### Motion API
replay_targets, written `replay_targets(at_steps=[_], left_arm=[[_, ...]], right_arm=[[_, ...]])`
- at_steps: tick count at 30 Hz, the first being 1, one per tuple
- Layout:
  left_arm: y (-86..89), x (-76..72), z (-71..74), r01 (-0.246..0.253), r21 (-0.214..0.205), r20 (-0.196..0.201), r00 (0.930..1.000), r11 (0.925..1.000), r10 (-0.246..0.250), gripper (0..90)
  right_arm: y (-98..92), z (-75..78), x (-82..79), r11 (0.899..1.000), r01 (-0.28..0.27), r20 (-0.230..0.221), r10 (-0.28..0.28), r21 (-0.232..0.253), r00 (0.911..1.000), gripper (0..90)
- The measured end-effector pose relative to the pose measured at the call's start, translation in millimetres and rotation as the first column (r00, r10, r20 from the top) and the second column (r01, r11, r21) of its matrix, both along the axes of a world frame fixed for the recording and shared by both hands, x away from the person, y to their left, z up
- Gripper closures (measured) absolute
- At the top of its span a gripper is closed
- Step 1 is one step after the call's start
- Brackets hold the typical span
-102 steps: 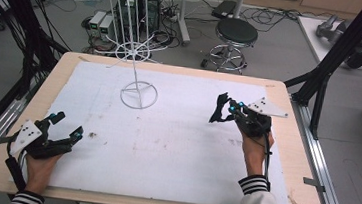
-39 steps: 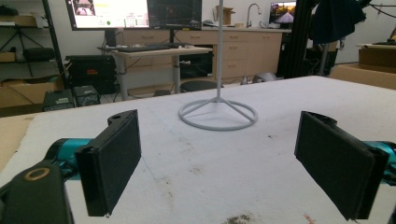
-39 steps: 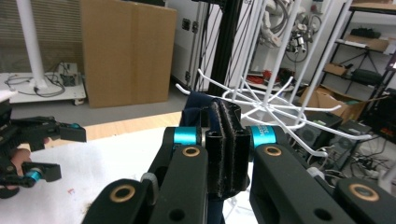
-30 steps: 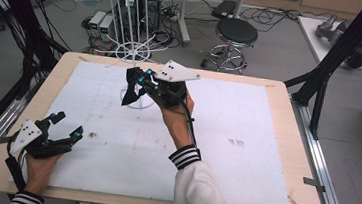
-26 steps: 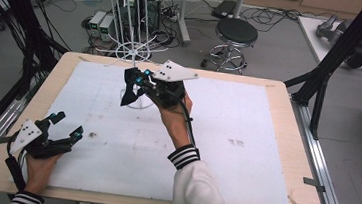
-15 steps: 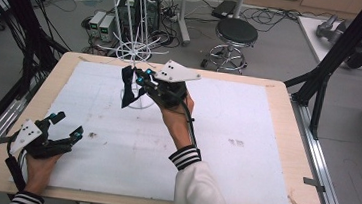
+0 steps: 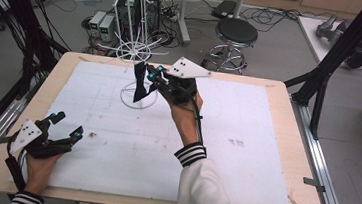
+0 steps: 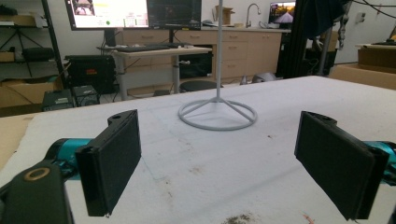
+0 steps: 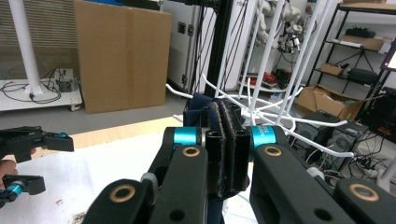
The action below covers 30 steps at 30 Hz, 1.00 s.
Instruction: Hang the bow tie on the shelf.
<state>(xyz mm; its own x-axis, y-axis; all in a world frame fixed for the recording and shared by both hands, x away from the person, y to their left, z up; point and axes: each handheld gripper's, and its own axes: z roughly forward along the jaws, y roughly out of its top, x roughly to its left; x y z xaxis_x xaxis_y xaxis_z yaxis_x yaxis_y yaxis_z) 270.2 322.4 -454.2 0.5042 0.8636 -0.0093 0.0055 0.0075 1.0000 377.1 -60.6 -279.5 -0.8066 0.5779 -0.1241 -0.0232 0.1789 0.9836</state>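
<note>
Two grippers, one table: parts listed from largest to smallest.
Table (image 7: 275,91): wooden rim around a white foam board (image 7: 244,153); the board's middle and right are bare, giving open room there.
Wire rack (image 7: 135,27): white, tiered, on a ring base (image 8: 217,115) near the board's far edge; the high view shows its spoked tiers, the left gripper view its base and pole.
Right arm: white sleeve with striped cuff, stretched forward from the near edge toward the rack.
Right gripper (image 7: 143,78): raised beside the rack pole, jaws clamped on a dark cloth (image 7: 140,85); the right gripper view shows the pads pressed together on the cloth (image 9: 198,109) with rack prongs just behind.
Left gripper (image 7: 66,126): low at the board's near-left corner, hand wrapped around it; the left gripper view (image 8: 217,163) shows its jaws spread wide, nothing between.
Specks: dark marks on the board just beside the left gripper.
</note>
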Motion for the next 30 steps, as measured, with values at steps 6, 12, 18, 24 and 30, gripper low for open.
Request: replay_targets(at_steps=[6,12,18,24,30], left_arm=[[-0.3,-0.3,-0.1,0.0,-0.002,0.002,1.0,1.0,0.0,14.9],[0.2,0.0,0.0,0.0,0.002,0.001,1.0,1.0,0.0,14.9],[0.0,-0.1,0.0,0.0,0.001,0.002,1.0,1.0,0.0,14.9],[-0.1,-0.3,0.0,0.0,0.004,0.002,1.0,1.0,0.0,14.9],[-0.4,-0.5,0.0,-0.001,0.004,0.002,1.0,1.0,0.001,15.0]], right_arm=[[-0.2,1.4,2.1,1.0,0.006,0.001,-0.006,0.001,1.0,88.4],[1.8,3.6,0.6,1.0,-0.007,0.007,0.007,0.004,1.0,88.4],[8.8,6.3,-6.7,0.999,-0.031,0.024,0.031,0.005,0.9992,88.4],[15.7,12.8,-17.8,0.998,-0.069,0.048,0.069,0.005,0.9965,88.3],[20.6,17.3,-21.6,0.996,-0.085,0.055,0.085,-0.003,0.9949,88.3]])
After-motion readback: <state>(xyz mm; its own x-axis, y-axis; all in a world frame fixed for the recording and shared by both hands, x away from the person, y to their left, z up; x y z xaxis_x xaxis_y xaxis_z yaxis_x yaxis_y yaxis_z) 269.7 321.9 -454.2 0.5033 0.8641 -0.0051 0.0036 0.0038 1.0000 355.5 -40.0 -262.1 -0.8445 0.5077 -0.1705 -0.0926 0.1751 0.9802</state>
